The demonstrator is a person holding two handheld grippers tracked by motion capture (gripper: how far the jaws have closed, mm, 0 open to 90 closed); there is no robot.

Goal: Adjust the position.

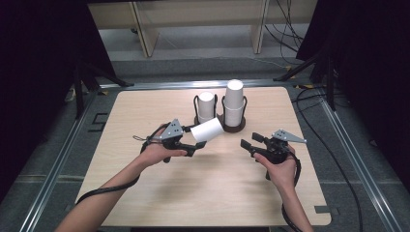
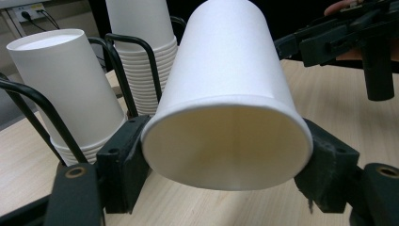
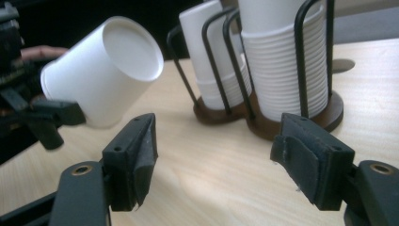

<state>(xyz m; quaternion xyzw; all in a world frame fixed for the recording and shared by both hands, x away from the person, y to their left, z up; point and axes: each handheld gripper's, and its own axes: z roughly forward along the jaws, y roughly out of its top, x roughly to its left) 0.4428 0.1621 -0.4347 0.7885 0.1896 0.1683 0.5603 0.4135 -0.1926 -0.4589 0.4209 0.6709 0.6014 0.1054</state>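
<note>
White paper cup between left tongs, beside stacked cups.

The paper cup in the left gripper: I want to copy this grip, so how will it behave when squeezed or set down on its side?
The paper cup looks thin-walled and probably very light, so it likely dents easily; the left gripper clamps it near the rim, which still looks round. Being tapered, it would probably roll in a curve on the table.
</note>
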